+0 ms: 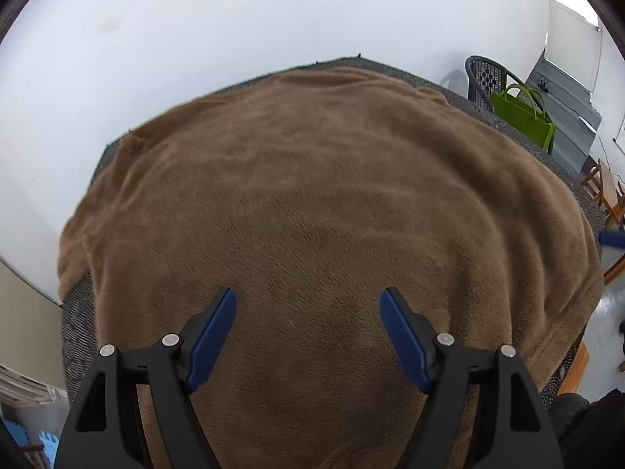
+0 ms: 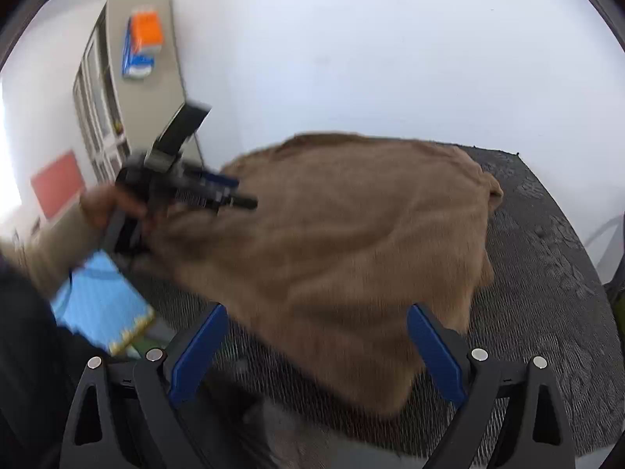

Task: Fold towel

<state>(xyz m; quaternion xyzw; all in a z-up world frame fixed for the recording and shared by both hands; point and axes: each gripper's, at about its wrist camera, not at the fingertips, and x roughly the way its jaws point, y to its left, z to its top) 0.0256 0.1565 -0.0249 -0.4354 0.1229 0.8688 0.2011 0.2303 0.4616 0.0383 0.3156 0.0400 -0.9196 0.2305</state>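
**Layout, both wrist views**

Towel [image 1: 312, 203] lies spread on table [image 1: 78, 336], covering most of it. Chair [image 1: 484, 78] and bag [image 1: 523, 117] stand behind the table's far right corner. Cabinet [image 2: 129, 78] stands against the wall, left of the table.

brown towel [image 1: 312, 195], dark speckled table [image 2: 547, 273]

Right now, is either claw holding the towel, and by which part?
Neither. The left claw and right claw both stand open above the brown towel, with nothing pinched between the pads.

An office-like room: white walls, beige cabinet [image 2: 144, 62], chair [image 1: 486, 78].
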